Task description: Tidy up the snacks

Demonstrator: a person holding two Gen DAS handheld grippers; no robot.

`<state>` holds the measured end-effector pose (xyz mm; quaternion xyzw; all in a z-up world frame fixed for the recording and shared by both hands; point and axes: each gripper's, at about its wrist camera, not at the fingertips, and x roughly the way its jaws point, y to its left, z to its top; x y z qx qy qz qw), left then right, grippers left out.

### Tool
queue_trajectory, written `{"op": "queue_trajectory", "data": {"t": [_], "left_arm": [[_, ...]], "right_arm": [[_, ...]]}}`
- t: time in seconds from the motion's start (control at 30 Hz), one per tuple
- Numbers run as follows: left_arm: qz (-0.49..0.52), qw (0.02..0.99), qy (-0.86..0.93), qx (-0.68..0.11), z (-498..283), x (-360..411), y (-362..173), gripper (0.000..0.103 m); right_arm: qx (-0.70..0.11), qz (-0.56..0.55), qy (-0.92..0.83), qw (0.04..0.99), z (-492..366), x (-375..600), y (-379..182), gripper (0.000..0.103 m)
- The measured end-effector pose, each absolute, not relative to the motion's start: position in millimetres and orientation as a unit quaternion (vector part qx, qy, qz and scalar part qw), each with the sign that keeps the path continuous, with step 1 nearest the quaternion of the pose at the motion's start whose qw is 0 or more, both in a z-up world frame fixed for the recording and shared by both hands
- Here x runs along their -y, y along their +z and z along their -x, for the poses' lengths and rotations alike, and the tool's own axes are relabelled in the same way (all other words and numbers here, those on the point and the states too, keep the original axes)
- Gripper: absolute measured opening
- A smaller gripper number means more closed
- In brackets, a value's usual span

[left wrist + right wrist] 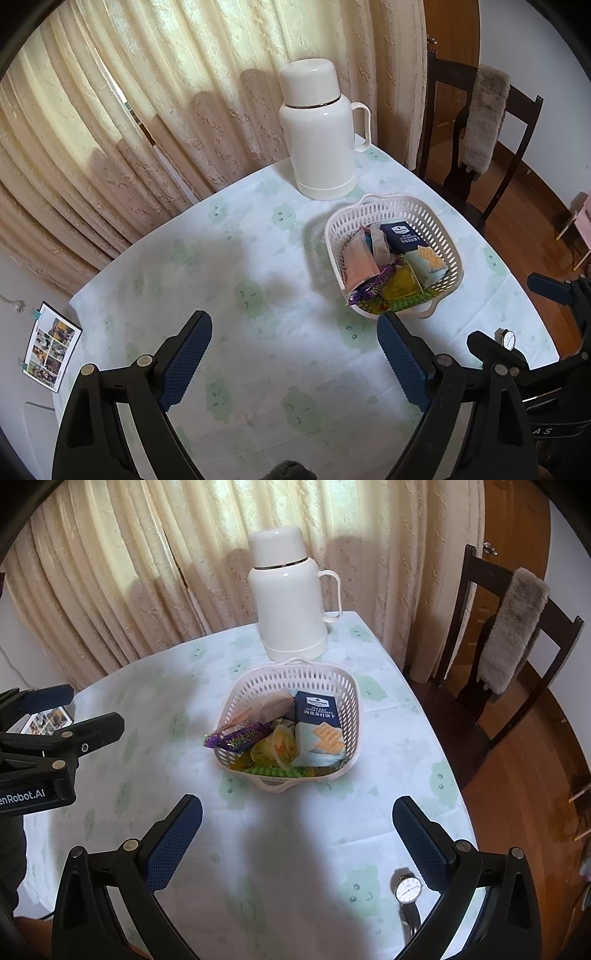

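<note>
"SEA SALT" cracker box (pixel 320 716) in basket (pixel 351 686); purple "Kopiko" wrapper (pixel 236 738)

Your tablecloth (pixel 303 849) is pale white with faint green cloud faces. The basket (pixel 347 686) is off-white plastic, slotted all round. In it you have a navy cracker box (pixel 317 710), a purple wrapper (pixel 236 738), a light blue packet (pixel 317 753) with yellow crackers printed on it, and yellow-green sweets (pixel 273 746). The flask (pixel 288 602) is cream-white. Your curtains (pixel 110 572) are beige with a raised pattern. The watch (pixel 408 891) has a white face and a dark strap.
</note>
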<state>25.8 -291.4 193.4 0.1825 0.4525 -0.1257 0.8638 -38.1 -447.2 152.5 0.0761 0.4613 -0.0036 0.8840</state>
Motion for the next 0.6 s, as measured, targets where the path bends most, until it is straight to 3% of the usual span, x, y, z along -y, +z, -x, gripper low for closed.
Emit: {"op": "queue_trajectory", "data": {"t": [0.6], "left_arm": [[-0.178,0.862,-0.108,-0.462,-35,289,190,0.089]], "right_arm": [[-0.461,-0.064,0.009,0.885,23,443,155,0.102]]}}
